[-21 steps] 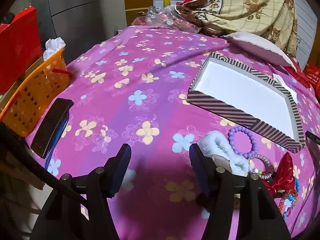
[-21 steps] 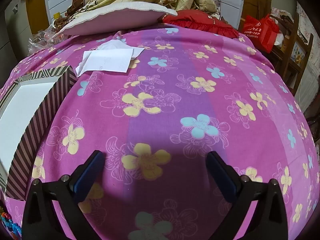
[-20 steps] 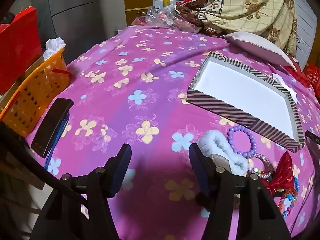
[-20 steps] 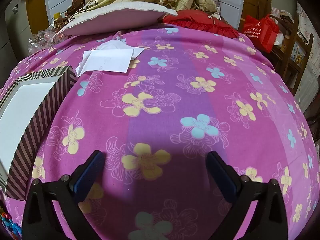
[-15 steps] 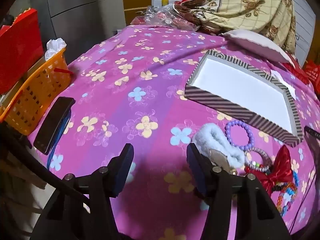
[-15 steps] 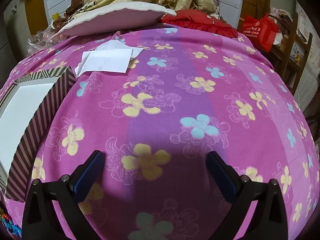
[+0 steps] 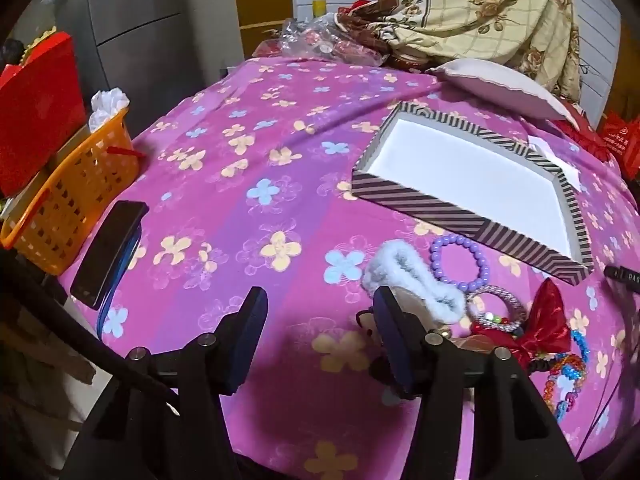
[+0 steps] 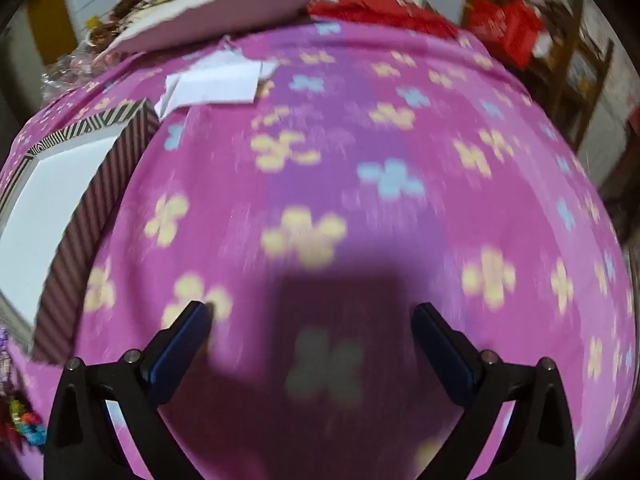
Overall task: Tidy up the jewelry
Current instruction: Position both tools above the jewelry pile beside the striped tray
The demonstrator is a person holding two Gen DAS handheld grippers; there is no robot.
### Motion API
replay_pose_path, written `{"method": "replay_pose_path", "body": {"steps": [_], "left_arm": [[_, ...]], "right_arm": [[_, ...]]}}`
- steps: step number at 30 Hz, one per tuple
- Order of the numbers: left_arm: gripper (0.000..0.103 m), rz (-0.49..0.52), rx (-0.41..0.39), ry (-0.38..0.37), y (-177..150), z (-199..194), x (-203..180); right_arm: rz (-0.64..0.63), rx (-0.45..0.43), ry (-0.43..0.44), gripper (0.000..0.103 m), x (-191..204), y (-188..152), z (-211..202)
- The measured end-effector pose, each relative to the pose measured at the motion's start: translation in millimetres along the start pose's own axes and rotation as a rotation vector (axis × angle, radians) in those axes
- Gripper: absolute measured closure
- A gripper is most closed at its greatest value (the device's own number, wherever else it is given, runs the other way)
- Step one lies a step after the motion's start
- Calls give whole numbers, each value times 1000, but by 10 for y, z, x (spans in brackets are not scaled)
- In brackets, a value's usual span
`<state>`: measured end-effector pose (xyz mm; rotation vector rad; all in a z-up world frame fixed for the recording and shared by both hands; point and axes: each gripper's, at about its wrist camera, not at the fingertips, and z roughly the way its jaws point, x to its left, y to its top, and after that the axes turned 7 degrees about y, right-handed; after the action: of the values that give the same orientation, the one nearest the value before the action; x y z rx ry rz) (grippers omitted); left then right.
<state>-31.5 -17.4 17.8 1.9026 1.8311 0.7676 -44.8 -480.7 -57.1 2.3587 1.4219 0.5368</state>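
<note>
Your left gripper [image 7: 318,332] has its jaws spread apart with nothing between them, only the pink flowered bedspread [image 7: 248,184] showing in the gap. Your right gripper [image 8: 310,332] is also spread wide and empty, hanging over bare bedspread, its own shadow dark beneath it (that view is blurred, so fine detail is lost).

Just beyond the left gripper's right finger lies the jewelry pile: a white fluffy scrunchie [image 7: 412,276] touching a purple bead bracelet [image 7: 460,258], then a sparkly bangle [image 7: 496,306], a red bow [image 7: 546,328] and a multicoloured bead bracelet [image 7: 568,376] at the far right. Something brownish sits partly hidden behind that finger; you cannot tell what it is.

Past the pile, close to the purple beads, sits the striped box [image 7: 424,196], open and white inside, with nothing in it. From the right wrist view the same box is at the left edge. White papers [image 8: 216,84] lie beyond it, near a pale pillow [image 7: 500,84].

Off to the left edge of the bed lie a dark phone [image 7: 108,252] and an orange basket [image 7: 68,196].
</note>
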Motion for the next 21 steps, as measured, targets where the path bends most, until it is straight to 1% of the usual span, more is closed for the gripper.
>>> {"method": "replay_pose_path", "body": {"steps": [2,4,6,9,10,15,18,21], "left_arm": [[44,3,-9,-10,3,-44,-37],[44,7,-12,-26,2,-83,-79],[44,7,-15,-40,-3,-121,-117],[44,11,-23,-57,-20,-193,-174],[44,11,-27,-61,-26,-218,-192],[44,19,-47,-73,-86,-354,-253],[44,25,-55,-77,-129,-410,-264],[44,21,-57,-78,-168,-437,-263]], "right_arm": [[-2,-28,41,4,96,-143,-168],[-24,-66,47,4,245,-291,-364],[-56,-106,71,4,467,-479,-574],[-87,-133,111,4,733,-656,-781],[-109,-144,130,4,888,-749,-862],[-169,-180,172,4,1410,-1019,-1129],[-219,-196,159,4,1637,-1124,-1224],[-273,-184,161,4,1869,-1224,-1263]]}}
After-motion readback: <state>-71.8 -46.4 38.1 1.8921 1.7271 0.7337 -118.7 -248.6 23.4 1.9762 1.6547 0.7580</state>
